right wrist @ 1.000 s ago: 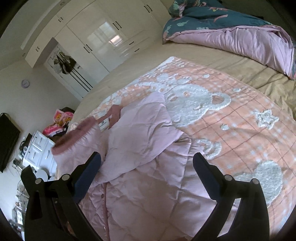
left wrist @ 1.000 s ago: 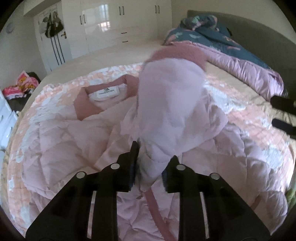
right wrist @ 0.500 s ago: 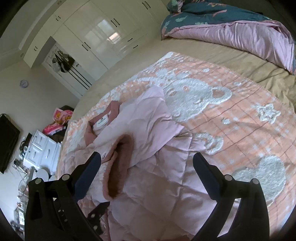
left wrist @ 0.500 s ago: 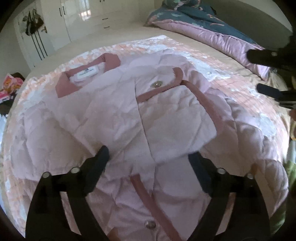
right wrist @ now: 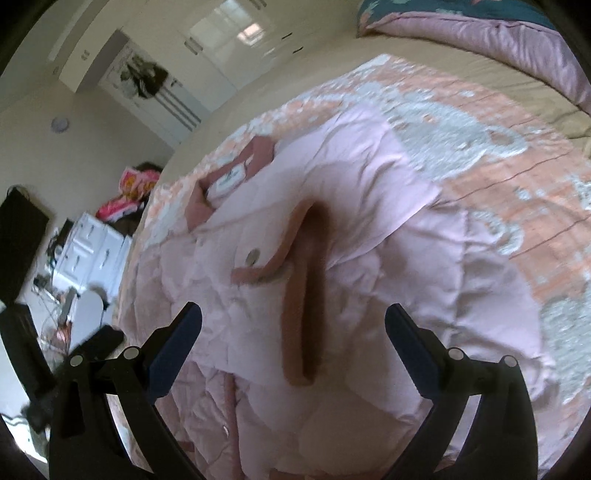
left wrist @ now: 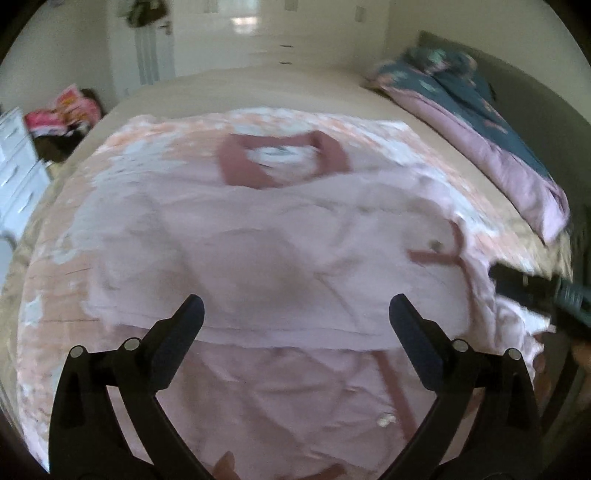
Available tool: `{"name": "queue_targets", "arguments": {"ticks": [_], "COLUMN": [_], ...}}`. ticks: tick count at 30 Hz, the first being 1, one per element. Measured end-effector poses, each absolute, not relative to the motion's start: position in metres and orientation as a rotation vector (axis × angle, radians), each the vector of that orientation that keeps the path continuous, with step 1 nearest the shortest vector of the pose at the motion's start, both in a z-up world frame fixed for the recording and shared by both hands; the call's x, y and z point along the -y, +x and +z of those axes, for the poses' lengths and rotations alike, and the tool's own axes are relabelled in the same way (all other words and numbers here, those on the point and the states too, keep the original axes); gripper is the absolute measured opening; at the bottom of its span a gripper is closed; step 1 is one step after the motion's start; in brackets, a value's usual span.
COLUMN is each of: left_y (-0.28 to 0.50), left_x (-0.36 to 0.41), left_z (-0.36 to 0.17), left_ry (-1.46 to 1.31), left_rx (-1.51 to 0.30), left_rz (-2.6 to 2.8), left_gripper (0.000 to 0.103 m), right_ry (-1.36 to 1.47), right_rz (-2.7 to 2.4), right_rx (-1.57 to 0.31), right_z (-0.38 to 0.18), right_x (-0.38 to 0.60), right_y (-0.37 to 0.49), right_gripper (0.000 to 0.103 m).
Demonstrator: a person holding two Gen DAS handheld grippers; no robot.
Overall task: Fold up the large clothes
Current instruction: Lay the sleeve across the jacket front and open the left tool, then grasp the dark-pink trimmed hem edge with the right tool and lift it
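A pale pink quilted jacket (left wrist: 258, 236) with darker pink trim lies spread on the bed, its collar and white label (left wrist: 280, 155) at the far side. One sleeve is folded across the body; its dark pink cuff (right wrist: 303, 295) lies in front of my right gripper. My left gripper (left wrist: 295, 314) is open and empty above the jacket's lower half. My right gripper (right wrist: 293, 319) is open and empty, just above the folded sleeve. The right gripper also shows at the right edge of the left wrist view (left wrist: 535, 291).
The jacket lies on a peach blanket (right wrist: 517, 177) with white bear patterns. A rumpled purple and teal duvet (left wrist: 491, 140) lies at the bed's far right. White wardrobes (right wrist: 236, 33), a white drawer unit (right wrist: 92, 251) and bright bags (left wrist: 62, 110) stand beyond the bed.
My left gripper let go of the sleeve, opened wide and drew back to the left. The sleeve now lies folded across the jacket. My right gripper moved closer over the cuff.
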State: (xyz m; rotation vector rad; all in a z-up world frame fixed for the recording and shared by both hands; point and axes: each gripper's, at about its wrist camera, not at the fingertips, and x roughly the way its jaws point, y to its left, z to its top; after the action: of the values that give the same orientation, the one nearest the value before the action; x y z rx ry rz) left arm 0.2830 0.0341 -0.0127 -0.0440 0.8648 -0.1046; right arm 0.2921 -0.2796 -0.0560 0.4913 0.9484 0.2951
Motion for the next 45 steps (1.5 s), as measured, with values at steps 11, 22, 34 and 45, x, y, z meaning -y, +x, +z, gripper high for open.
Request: {"name": "queue_targets", "arguments": {"ticks": [11, 22, 34, 45], "left_y": [0.281, 0.276, 0.284, 0.306], "left_x": [-0.124, -0.162, -0.170, -0.167], "left_z": [-0.003, -0.011, -0.014, -0.004], "left_ry": [-0.224, -0.310, -0.343, -0.320], "left_rx": [-0.827, -0.822, -0.828, -0.808], "left_rz": [0.044, 0.094, 0.102, 0.104], "left_gripper": [0.094, 0.094, 0.094, 0.094], "right_ry": [0.476, 0.446, 0.149, 0.047], "right_rz": [0.296, 0.296, 0.443, 0.410], "right_rx": [-0.998, -0.997, -0.723, -0.691], "right_z": [-0.086, -0.097, 0.008, 0.028], "right_x": [0.248, 0.240, 0.213, 0.223], "right_y": [0.298, 0.305, 0.314, 0.386], "right_gripper": [0.099, 0.054, 0.014, 0.014]}}
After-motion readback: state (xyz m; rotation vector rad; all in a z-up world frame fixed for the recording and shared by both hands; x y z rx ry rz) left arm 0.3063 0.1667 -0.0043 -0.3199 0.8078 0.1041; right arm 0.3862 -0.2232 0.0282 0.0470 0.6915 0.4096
